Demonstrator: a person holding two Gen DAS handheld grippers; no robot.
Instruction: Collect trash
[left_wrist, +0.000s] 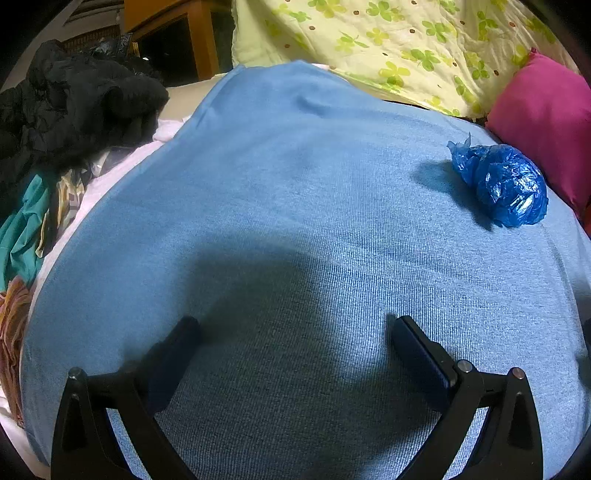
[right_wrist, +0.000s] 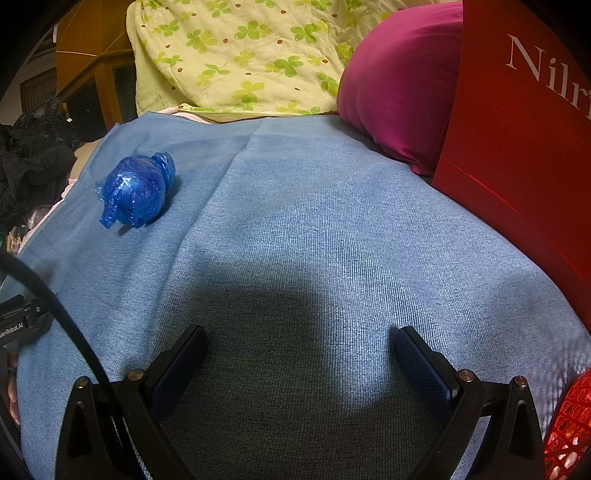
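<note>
A crumpled blue plastic bag (left_wrist: 504, 181) lies on the light blue blanket (left_wrist: 288, 206), far right in the left wrist view, close to a magenta pillow (left_wrist: 546, 125). In the right wrist view the same blue plastic bag (right_wrist: 135, 190) sits upper left on the blanket (right_wrist: 332, 229). My left gripper (left_wrist: 295, 332) is open over bare blanket, well short and left of the bag. Likewise open and holding nothing, my right gripper (right_wrist: 301, 341) hovers over the blanket, the bag ahead and to its left.
A red box (right_wrist: 517, 140) with white lettering stands at the right, a red mesh object (right_wrist: 565, 428) below it. A clover-print quilt (left_wrist: 399, 48) and the magenta pillow (right_wrist: 399, 85) line the back. Dark clothes (left_wrist: 66, 107) pile at the left. A wooden cabinet (left_wrist: 184, 33) stands behind.
</note>
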